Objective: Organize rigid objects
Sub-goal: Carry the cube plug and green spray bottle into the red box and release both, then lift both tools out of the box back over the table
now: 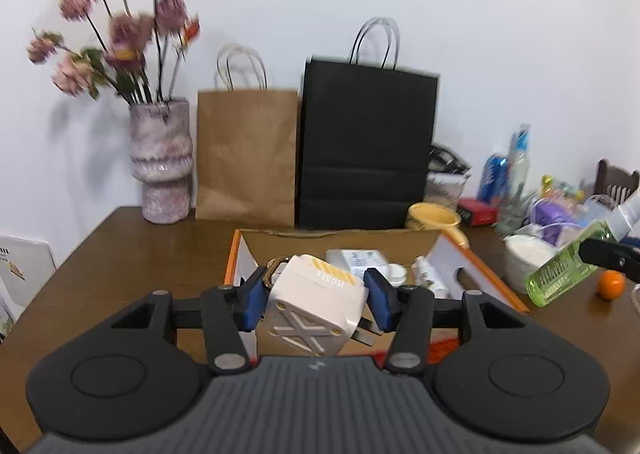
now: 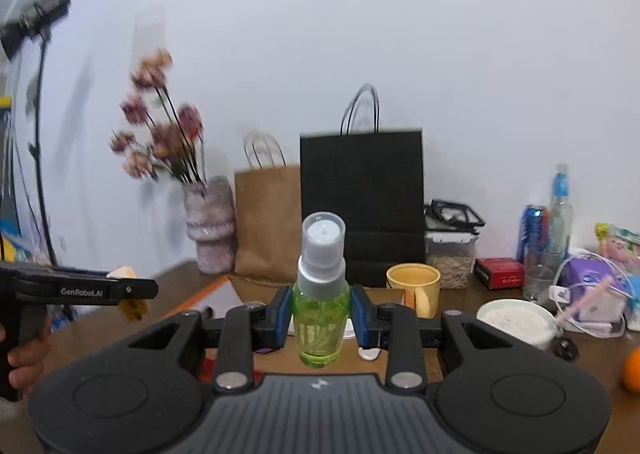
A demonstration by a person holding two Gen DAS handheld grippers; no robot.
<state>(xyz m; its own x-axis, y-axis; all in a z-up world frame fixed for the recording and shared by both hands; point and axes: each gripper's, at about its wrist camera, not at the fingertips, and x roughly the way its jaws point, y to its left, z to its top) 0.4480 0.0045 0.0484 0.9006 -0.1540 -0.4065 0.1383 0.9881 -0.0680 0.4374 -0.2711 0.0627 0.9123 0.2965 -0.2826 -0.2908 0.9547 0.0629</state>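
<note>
My left gripper is shut on a white plug adapter with yellow stripes, held above the near end of an open cardboard box with orange edges. Inside the box lie a white charger and small white items. My right gripper is shut on a green spray bottle with a clear cap, upright between the blue pads. In the left wrist view that green bottle hangs tilted to the right of the box. The left gripper shows side-on at the left of the right wrist view, held by a hand.
A brown paper bag, a black paper bag and a vase of flowers stand along the wall. A yellow mug, a white lidded tub, an orange, a can, bottles and a red box crowd the table's right side.
</note>
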